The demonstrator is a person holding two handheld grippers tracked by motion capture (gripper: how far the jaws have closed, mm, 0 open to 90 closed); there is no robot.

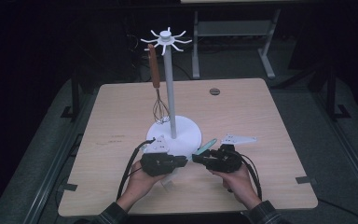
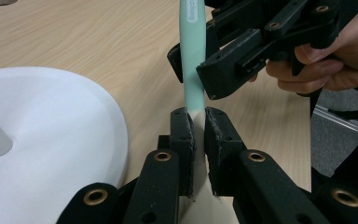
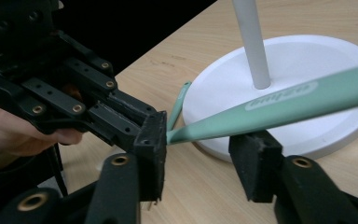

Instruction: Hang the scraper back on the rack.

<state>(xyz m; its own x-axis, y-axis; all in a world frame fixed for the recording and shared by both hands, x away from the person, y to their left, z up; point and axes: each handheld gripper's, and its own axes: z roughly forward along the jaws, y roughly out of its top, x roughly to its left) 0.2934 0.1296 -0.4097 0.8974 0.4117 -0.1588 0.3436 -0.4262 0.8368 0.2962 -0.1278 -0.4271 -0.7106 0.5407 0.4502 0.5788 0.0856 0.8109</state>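
1. A light wooden table (image 1: 121,116) is seen from above, with two forearms entering from the near edge, each hand holding a black two-jaw gripper.
2. The left gripper (image 2: 199,135) is held with its jaws pressed together on the pale, narrow end of a mint-green utensil (image 2: 192,51), which rises straight up from between them in the left gripper view.
3. The right gripper (image 3: 200,158) is held with its jaws spread apart; the green handle, printed with white lettering, is seen passing across the gap between them, and no contact with either jaw can be made out.
4. In the high view the two grippers are placed tip to tip, the left gripper (image 1: 161,163) beside the right gripper (image 1: 219,158), with the utensil (image 1: 207,146) slanting up between them.
5. A white stand (image 1: 186,133) with a round base is found just beyond both grippers; a tall post rises from it to a crown of hooks.
6. A whisk (image 1: 157,88) with a brown handle is hung from one hook, to the left of the post.
7. A small second green piece (image 3: 179,103) is seen lying by the base rim, beyond the left gripper's jaws; what it is cannot be told.
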